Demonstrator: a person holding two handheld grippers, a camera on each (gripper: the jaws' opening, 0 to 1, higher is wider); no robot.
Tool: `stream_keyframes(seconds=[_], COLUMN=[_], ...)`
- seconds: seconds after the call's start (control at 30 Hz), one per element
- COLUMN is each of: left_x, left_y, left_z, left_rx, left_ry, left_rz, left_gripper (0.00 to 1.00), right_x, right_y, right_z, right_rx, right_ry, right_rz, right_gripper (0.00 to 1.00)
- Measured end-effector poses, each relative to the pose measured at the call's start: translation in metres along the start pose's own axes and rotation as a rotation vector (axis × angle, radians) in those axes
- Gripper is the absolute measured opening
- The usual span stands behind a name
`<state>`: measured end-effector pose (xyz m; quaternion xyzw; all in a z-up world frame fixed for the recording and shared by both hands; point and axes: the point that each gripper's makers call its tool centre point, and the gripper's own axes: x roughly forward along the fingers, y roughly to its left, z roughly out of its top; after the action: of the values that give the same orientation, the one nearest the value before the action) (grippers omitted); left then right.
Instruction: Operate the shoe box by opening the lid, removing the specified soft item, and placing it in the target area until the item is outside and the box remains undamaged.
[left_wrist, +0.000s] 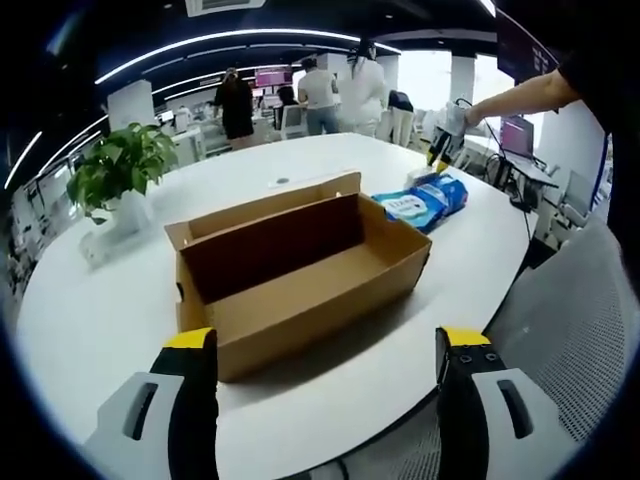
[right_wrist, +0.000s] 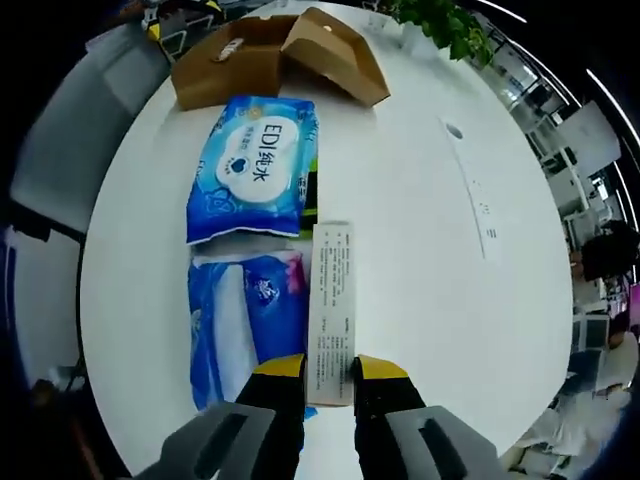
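Open office behind, with people standing far off at desks; nearer, a white round table (left_wrist: 90, 330) with a potted plant (left_wrist: 120, 170) at its left.

Centre of the table in the left gripper view: shoe box (left_wrist: 300, 280), lid already folded up along the far side, no contents visible in what shows of the inside. Long axis running from near left to far right, open top up.

Left tongs (left_wrist: 325, 350) spread wide, gripping nothing, hanging short of the box's near wall.

Right tongs (right_wrist: 330, 368) closed against the near end of a slim white carton (right_wrist: 332, 300), long axis pointing straight away from the jaws.

Just left of the carton: tissue pack (right_wrist: 245, 320), soft and blue, partly under the carton's edge. Beyond it: wipes pack (right_wrist: 255, 165), also blue and soft, label up, long axis pointing far toward the box, print reading sideways. Both packs already outside the box, flat on the table, end to end; cannot tell whether touching.

Judging the step as set-down in the target area: lower the carton flat beside the packs, not on top of them, then ease the jaws apart before lifting away, so nothing drags. Keep the left tongs off the cardboard wall to spare the box a dent. Avoid sweeping the packs toward the table edge at left.
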<state>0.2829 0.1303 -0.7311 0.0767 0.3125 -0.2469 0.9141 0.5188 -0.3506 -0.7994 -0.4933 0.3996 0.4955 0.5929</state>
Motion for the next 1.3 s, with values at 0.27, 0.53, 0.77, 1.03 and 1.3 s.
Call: stream_keyframes(seconds=[0.27, 0.53, 0.77, 1.03, 1.3], left_x=[0.0, 0.001, 0.0, 0.0, 0.0], left_y=[0.001, 0.001, 0.002, 0.002, 0.001], left_z=[-0.001, -0.002, -0.003, -0.002, 0.001], left_rx=[0.0, 0.0, 0.004, 0.006, 0.016], left_ry=[0.006, 0.012, 0.013, 0.009, -0.007], left_rz=[0.003, 0.001, 0.006, 0.005, -0.001], left_gripper=[0.93, 0.93, 0.92, 0.92, 0.92], right_x=[0.006, 0.005, 0.006, 0.001, -0.013], right_y=[-0.005, -0.006, -0.009, -0.016, -0.022], right_z=[-0.008, -0.01, -0.011, -0.007, -0.002], right_rx=[-0.03, -0.04, -0.049, -0.017, 0.07], right_ry=[0.017, 0.017, 0.034, 0.033, 0.007], right_rz=[-0.009, -0.004, -0.019, -0.06, -0.143], right_gripper=[0.14, 0.14, 0.16, 0.21, 0.29])
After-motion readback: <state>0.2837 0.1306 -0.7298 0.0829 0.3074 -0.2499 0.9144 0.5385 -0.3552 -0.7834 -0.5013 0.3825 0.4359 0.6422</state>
